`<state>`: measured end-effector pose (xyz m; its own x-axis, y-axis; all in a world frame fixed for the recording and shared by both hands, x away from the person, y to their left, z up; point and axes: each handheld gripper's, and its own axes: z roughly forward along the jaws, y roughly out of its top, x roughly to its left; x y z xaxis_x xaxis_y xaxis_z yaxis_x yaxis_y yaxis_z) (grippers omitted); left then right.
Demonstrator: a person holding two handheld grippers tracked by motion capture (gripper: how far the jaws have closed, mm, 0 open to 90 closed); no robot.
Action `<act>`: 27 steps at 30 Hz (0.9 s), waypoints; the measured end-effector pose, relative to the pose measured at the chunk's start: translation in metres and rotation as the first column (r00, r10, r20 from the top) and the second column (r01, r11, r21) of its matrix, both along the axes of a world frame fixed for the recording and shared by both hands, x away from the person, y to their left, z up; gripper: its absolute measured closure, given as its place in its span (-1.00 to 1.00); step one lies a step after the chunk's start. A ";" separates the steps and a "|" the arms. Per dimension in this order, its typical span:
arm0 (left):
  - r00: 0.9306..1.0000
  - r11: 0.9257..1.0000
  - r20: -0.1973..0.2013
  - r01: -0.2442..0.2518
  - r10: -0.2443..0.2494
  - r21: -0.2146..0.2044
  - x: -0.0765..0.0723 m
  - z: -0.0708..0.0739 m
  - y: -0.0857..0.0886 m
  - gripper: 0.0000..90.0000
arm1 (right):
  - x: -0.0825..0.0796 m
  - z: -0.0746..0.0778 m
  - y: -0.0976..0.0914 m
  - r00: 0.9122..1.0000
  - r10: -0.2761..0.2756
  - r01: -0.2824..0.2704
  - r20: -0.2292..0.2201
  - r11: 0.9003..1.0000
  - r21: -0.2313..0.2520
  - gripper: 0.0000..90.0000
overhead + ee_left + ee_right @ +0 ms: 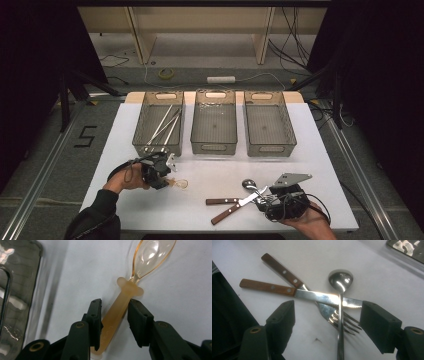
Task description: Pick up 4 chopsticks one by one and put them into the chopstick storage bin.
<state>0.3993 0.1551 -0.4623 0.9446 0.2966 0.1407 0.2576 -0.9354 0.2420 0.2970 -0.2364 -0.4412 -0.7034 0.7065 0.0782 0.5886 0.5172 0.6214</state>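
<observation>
1. Left bin [158,131]: clear mesh-walled, on the white tabletop [320,150]. It holds long thin metal pieces; what they are is hard to make out in the high view.
2. Left tongs [114,312]: the jaws straddle the handle of the amber spoon [125,300], close on both sides. Whether the pads press on it cannot be told in the left gripper view. The spoon lies flat on the tabletop just in front of the left bin; its bowl tip is cut off by the top edge, and its handle end is hidden under the jaws.
3. Middle bin [214,125]: small items glint at its far end, too small to identify.
4. Right bin [266,127]: walls and floor visible.
5. Cutlery pile: wooden-handled knife [294,291] crosses over a wooden-handled fork [287,273]; a steel spoon [340,282] lies across both. Its handle runs out at the bottom edge.
6. Right tongs [327,322]: jaws wide apart, gripping nothing, hovering at the fork tines. In the high view the hand and cable hide the jaws.
</observation>
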 end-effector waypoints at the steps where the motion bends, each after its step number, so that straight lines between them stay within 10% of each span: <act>1: 1.000 1.000 -0.002 0.002 -0.002 -0.004 0.000 0.000 0.000 0.42 | 0.000 0.000 0.000 1.000 -0.001 0.001 0.000 1.000 0.000 -0.35; 27: 0.997 0.997 0.009 0.073 -0.073 0.000 -0.003 0.001 0.001 0.70 | 0.001 0.000 -0.002 1.000 -0.006 0.006 -0.002 1.000 0.002 -0.35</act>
